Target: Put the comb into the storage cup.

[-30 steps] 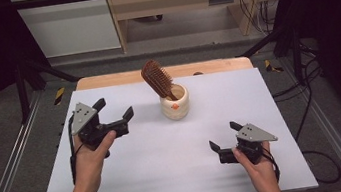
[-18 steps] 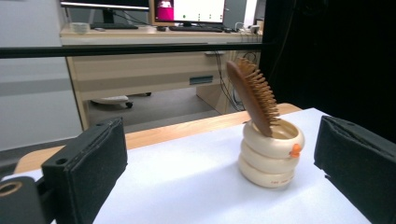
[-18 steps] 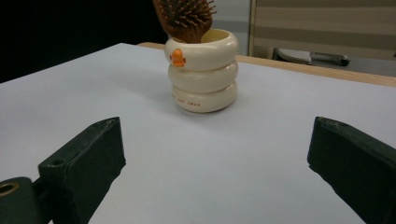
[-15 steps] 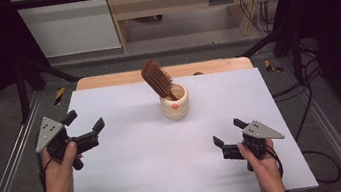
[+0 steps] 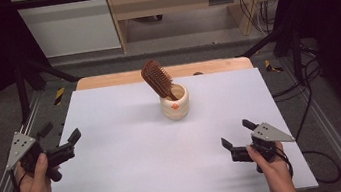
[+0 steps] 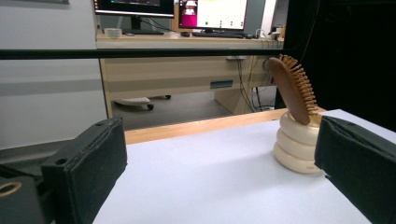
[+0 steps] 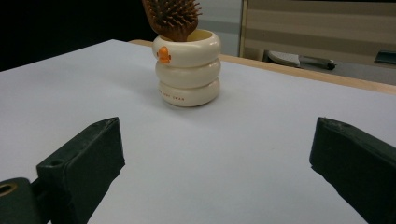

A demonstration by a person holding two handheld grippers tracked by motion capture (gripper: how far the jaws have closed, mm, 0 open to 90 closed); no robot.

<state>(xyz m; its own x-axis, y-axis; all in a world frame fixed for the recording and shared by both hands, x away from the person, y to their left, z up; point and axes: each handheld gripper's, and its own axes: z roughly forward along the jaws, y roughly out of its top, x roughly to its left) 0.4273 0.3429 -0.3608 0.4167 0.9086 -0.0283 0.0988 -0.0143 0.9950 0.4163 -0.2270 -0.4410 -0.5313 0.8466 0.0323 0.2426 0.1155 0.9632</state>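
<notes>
Wooden hairbrush (image 5: 156, 79) tilted, handle-down in cream ringed cup (image 5: 175, 105).

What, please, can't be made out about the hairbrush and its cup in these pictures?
- Brown wooden hairbrush: its handle is hidden inside the cream ringed ceramic cup in the high view.
- Right gripper view: the top edge cuts off the brush head.
- Small print on the cup: too small to read.
- Left gripper view: the right-hand finger covers the cup's side.

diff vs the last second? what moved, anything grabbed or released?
The left gripper pulled back from beside the cup toward the table's near left edge, jaws open and empty throughout. The right gripper barely shifted, open and empty at the near right. Nothing was grabbed or released. The hairbrush leans in the cup as before.
</notes>
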